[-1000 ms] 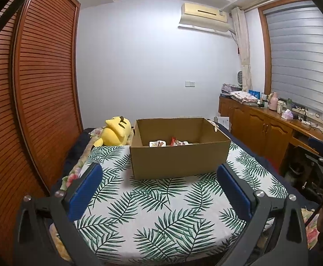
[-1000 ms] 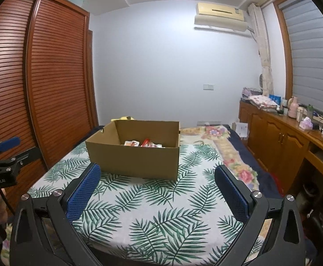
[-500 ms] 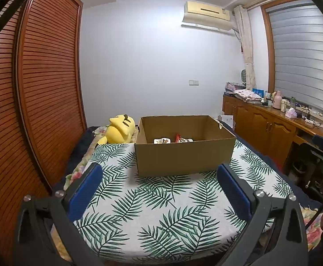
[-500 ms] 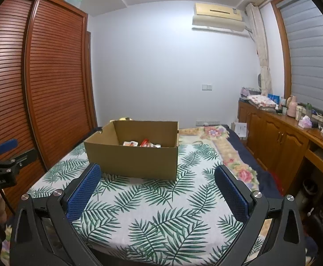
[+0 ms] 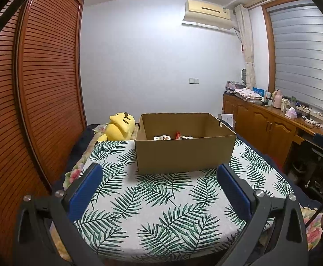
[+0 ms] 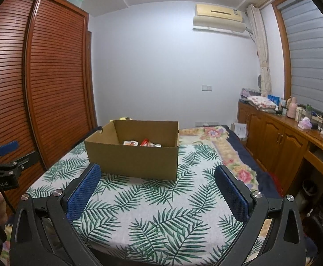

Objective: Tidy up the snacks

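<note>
Cardboard box (image 5: pixel 184 153) is sitting on the leaf-print cloth (image 5: pixel 161 210), holding snack packets (image 5: pixel 172 137), while left gripper (image 5: pixel 159 177) and right gripper (image 6: pixel 157 177) are hovering spread wide and empty, ready to reach in.

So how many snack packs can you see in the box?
2, maybe more: a white pack left of centre on the box floor, and a red-and-white pack just right of it. The front wall hides the nearer floor, so others may be hidden.
</note>
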The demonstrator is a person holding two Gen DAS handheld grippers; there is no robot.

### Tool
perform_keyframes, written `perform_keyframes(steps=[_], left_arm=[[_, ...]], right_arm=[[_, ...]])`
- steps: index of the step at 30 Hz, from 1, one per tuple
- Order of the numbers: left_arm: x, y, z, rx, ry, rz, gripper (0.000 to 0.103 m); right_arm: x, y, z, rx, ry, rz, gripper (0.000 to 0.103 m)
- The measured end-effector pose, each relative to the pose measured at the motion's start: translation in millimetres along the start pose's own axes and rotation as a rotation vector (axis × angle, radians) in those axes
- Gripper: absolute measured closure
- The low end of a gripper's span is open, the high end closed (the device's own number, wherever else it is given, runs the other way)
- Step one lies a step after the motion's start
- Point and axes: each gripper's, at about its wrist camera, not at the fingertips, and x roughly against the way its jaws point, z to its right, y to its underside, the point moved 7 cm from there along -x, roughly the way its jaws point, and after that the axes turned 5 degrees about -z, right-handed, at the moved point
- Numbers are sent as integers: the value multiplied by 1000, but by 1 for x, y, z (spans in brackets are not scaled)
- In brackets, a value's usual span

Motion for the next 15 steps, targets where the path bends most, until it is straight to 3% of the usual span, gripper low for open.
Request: perform_keyframes(steps=[15], left_arm=[[0, 0, -1, 3, 0, 1, 0]], right_arm=[[0, 0, 0, 0, 0, 1, 0]])
